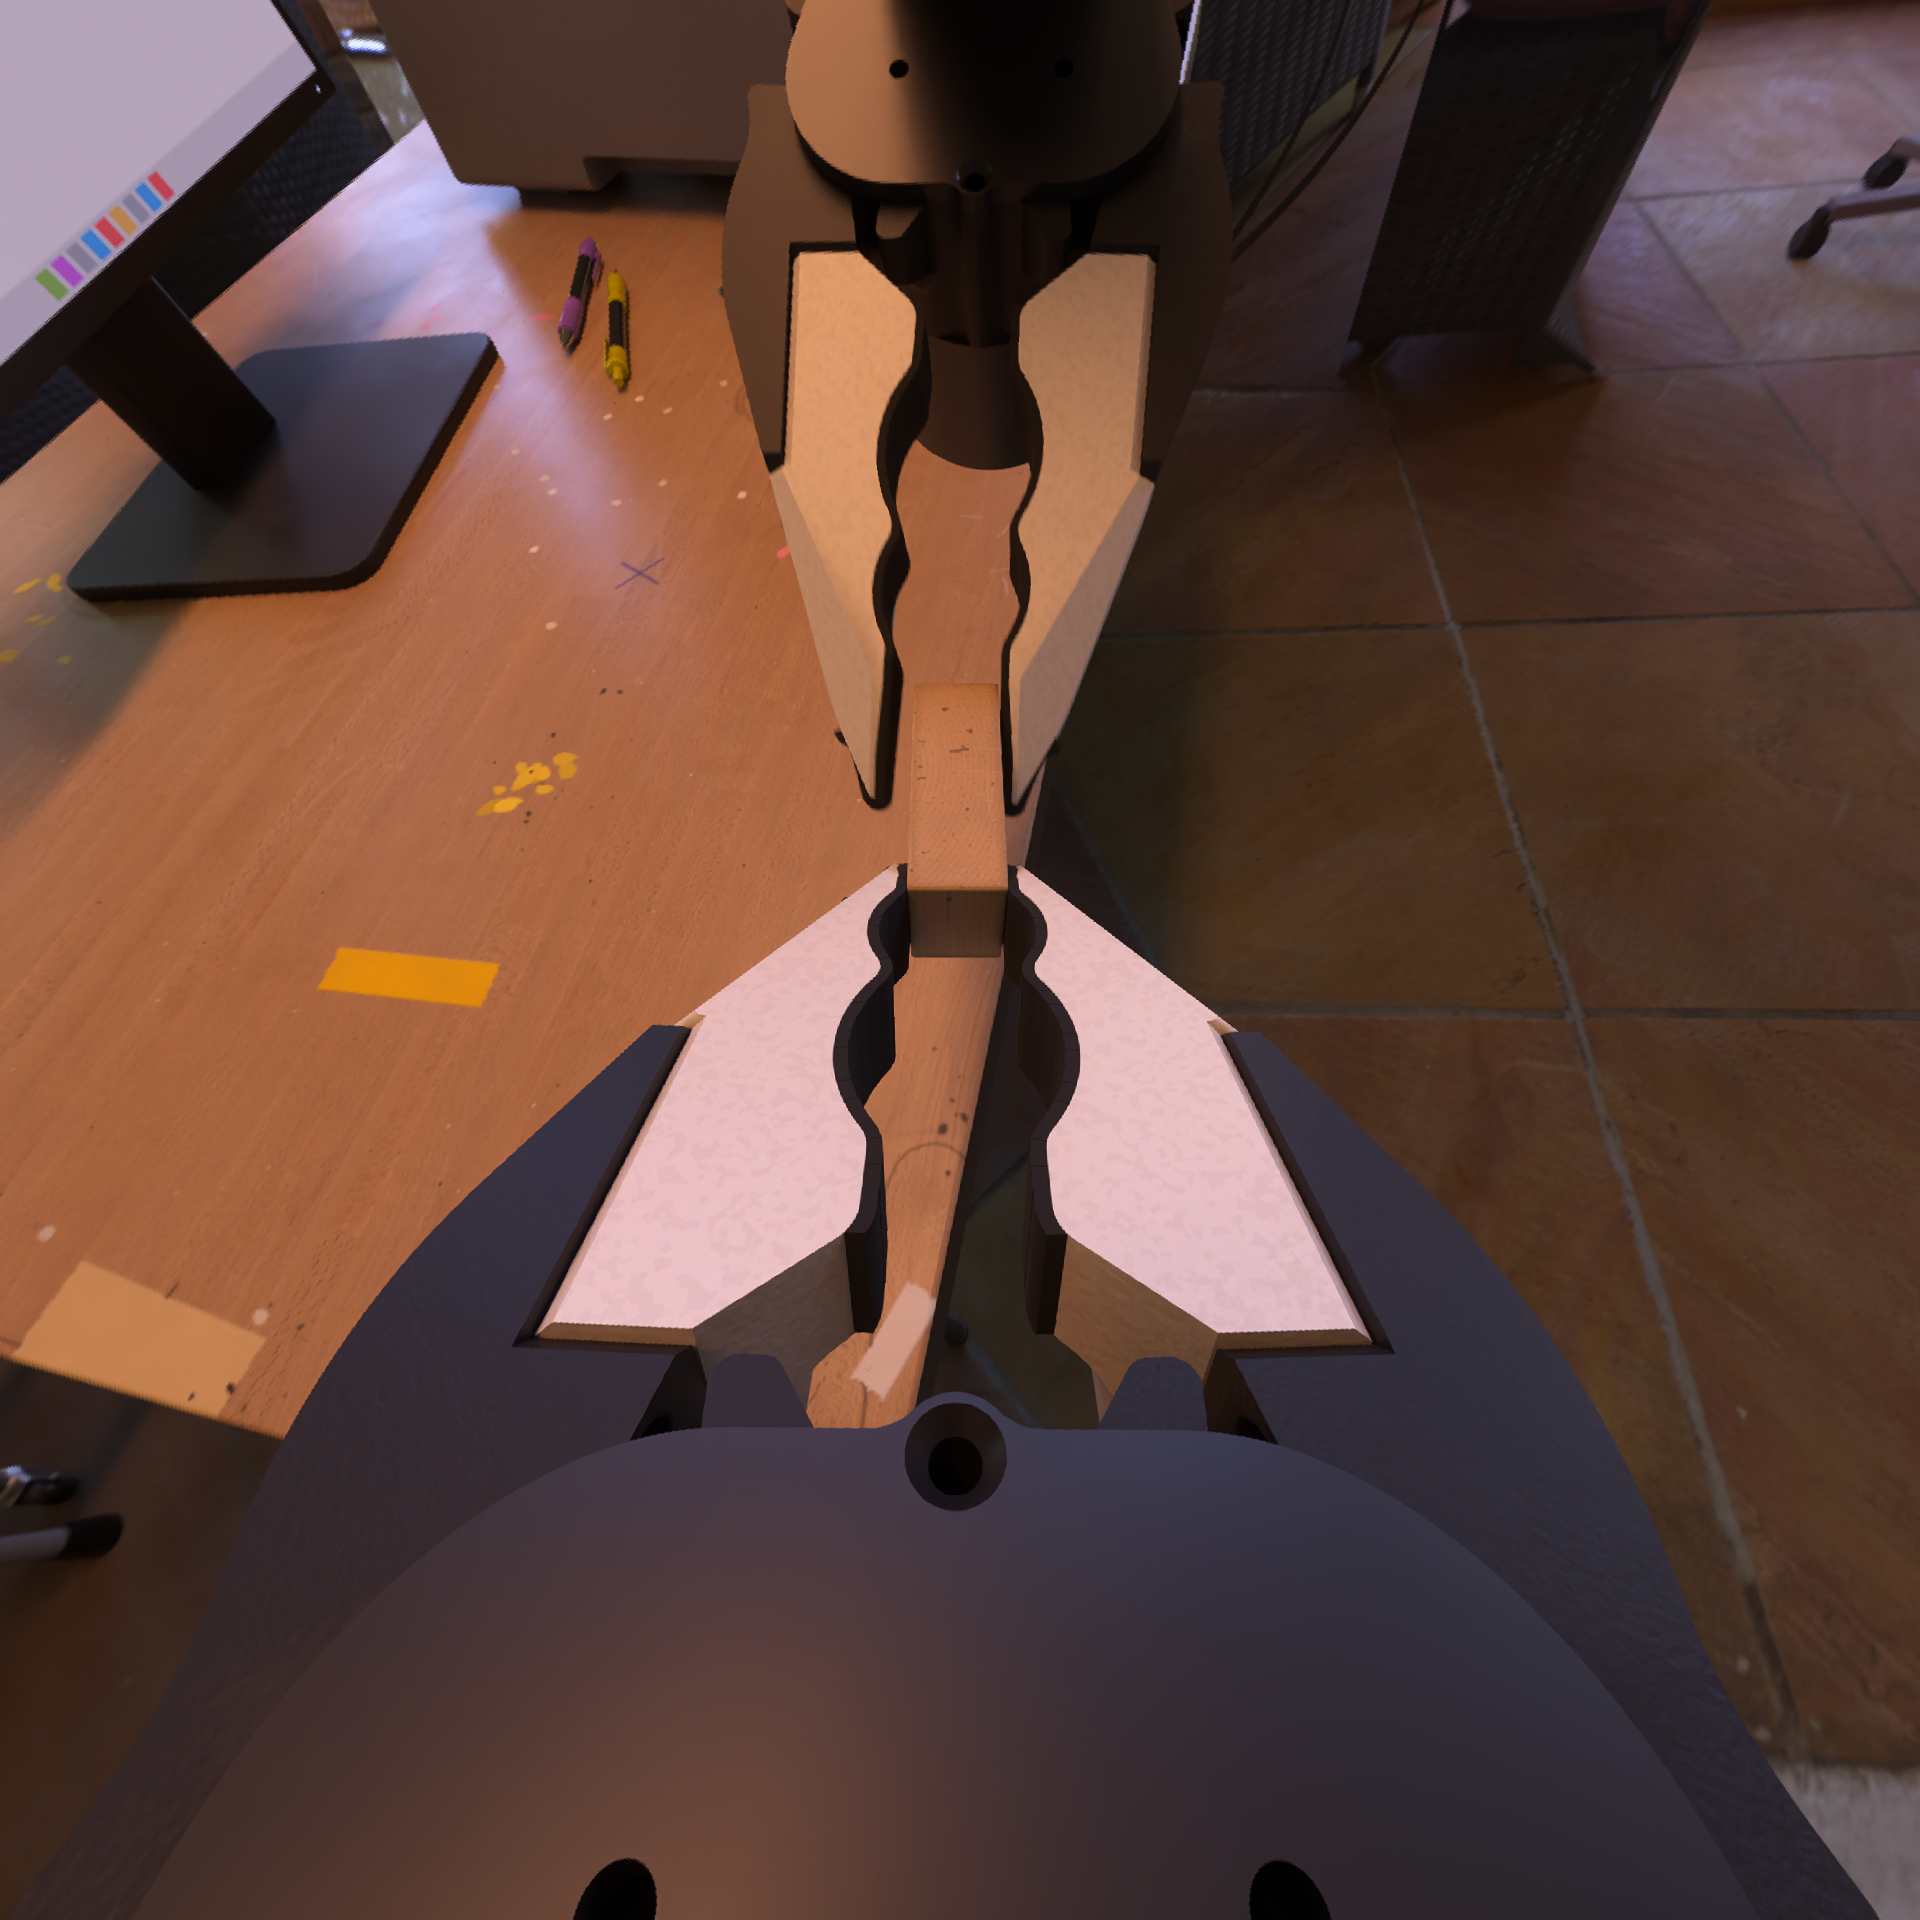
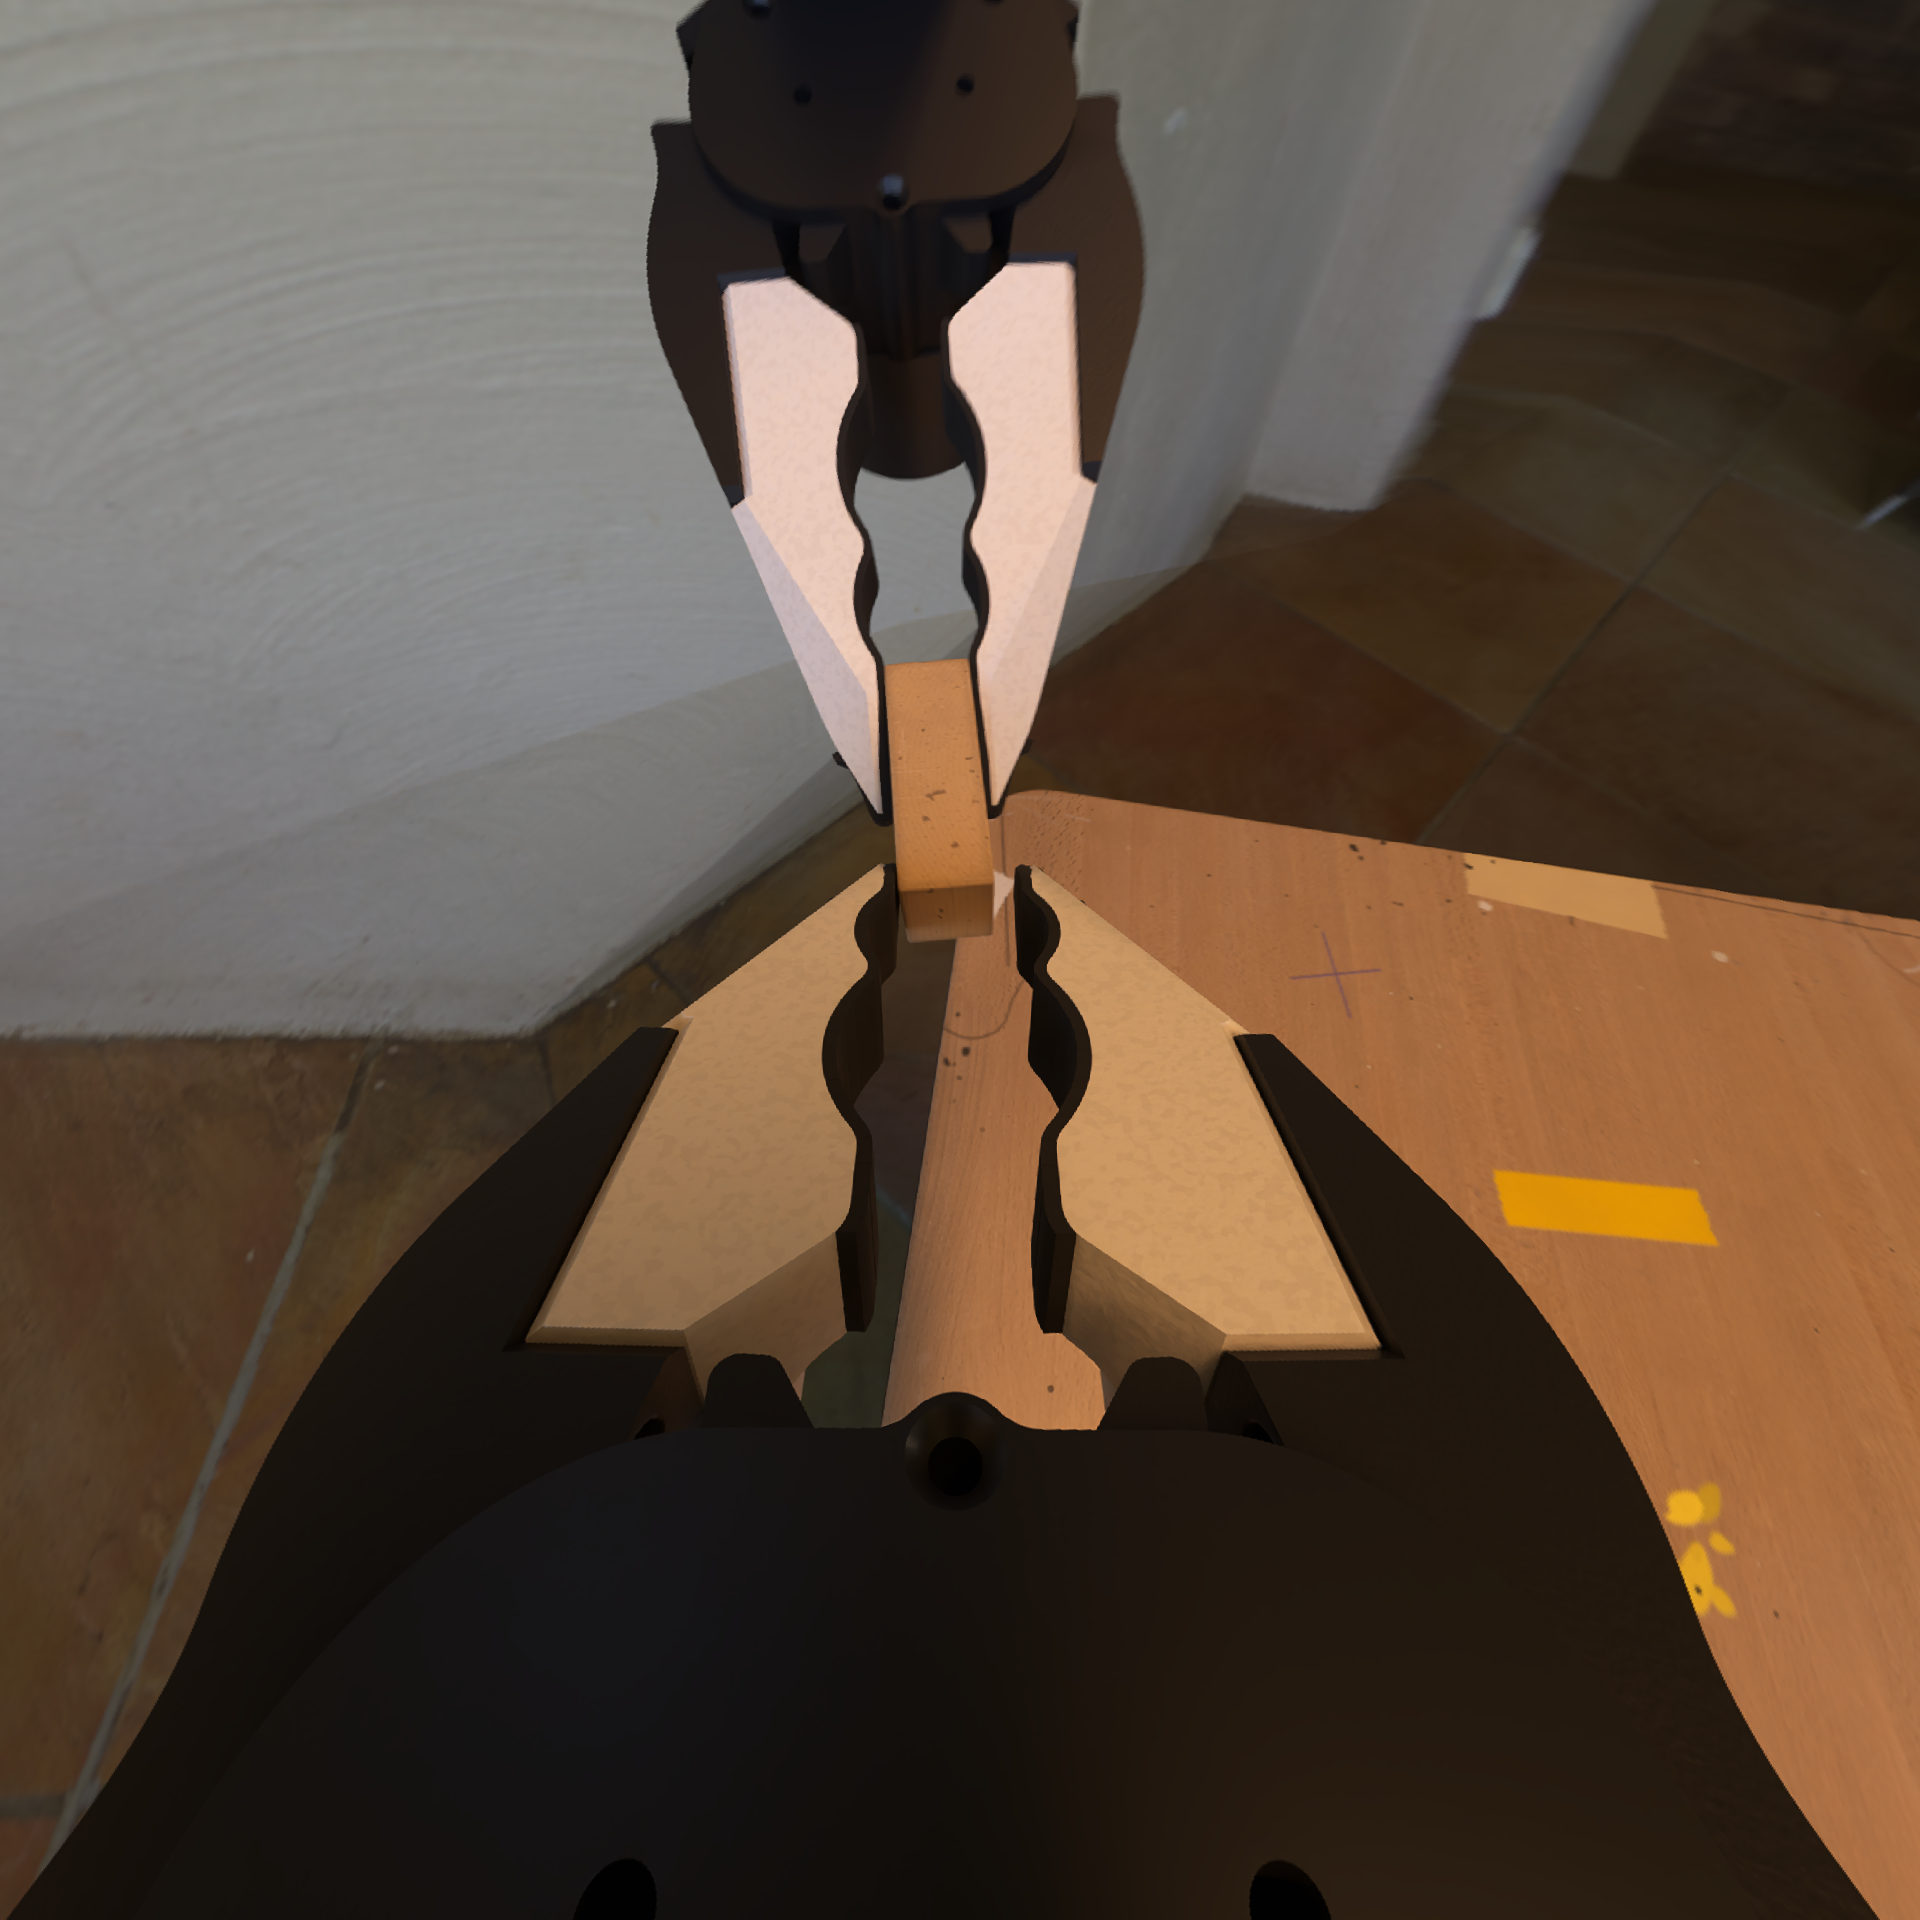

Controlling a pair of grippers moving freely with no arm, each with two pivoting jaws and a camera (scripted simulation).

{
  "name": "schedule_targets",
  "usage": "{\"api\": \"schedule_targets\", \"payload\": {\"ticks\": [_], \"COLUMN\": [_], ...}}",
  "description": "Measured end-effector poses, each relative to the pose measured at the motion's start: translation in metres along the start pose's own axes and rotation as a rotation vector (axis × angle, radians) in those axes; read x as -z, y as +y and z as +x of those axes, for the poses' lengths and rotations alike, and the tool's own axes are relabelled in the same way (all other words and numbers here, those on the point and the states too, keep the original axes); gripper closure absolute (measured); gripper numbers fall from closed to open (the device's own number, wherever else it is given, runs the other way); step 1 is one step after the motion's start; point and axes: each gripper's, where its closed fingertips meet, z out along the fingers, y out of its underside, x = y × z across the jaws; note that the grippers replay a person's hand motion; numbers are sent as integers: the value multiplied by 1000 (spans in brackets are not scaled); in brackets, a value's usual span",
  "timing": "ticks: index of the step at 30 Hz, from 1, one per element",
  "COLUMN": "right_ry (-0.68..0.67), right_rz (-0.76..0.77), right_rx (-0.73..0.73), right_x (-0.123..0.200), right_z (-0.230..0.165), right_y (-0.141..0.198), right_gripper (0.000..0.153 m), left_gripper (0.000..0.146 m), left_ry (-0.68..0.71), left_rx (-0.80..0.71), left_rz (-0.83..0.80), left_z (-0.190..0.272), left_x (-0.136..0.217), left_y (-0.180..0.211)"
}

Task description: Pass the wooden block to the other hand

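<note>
A small wooden block [image 1: 956, 800] is held in the air over the table's edge. My left gripper [image 1: 956, 883] is shut on one end of it, both fingertips touching its sides. My right gripper [image 1: 951, 802] faces it head-on, its fingers astride the block's other end. In the right wrist view the block [image 2: 940, 831] is clamped by the left gripper [image 2: 938, 812]. My right gripper [image 2: 956, 878] is open, its fingertips [image 2: 1029, 894] on either side of the block's near end, with a small gap showing on the right.
The wooden table [image 1: 416, 727] carries a monitor on a dark stand [image 1: 291, 468], two markers [image 1: 597, 307], yellow tape [image 1: 407, 977] and paint spots. Tiled floor [image 1: 1558, 831] lies beside the table. A pale wall [image 2: 312, 468] stands beyond the table corner.
</note>
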Motion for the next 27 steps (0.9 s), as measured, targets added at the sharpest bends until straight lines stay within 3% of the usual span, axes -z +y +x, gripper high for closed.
{"api": "schedule_targets", "payload": {"ticks": [4,7,11,13,16,19,21,23,27], "right_ry": [18,63,217,332,620,916,1145,1274,1301], "right_rz": [-47,-52,-73,-30,31,157,156,82,-222], "right_rx": [58,81,111,97,93,111,111,59,-131], "right_x": [-9,-7,24,52,109,180,233,274,312], "right_z": [0,2,20,36,64,86,105,128,190], "right_y": [2,-3,-3,-9,-19,-33,-34,-25,33], "right_gripper": [135,134,136,136,136,136,136,136,136], "left_gripper": [129,128,98,98,106,108,108,108,105], "left_ry": [-36,-25,-100,-178,-220,-263,-274,-272,-230], "left_rx": [1,86,139,146,146,138,132,132,159], "left_rz": [-33,-14,-57,-29,43,97,121,139,135], "left_z": [-3,-6,-24,-33,-35,-35,-35,-36,-38], "left_x": [2,7,38,61,92,111,117,117,105], "left_y": [4,3,19,18,12,6,3,1,1]}}
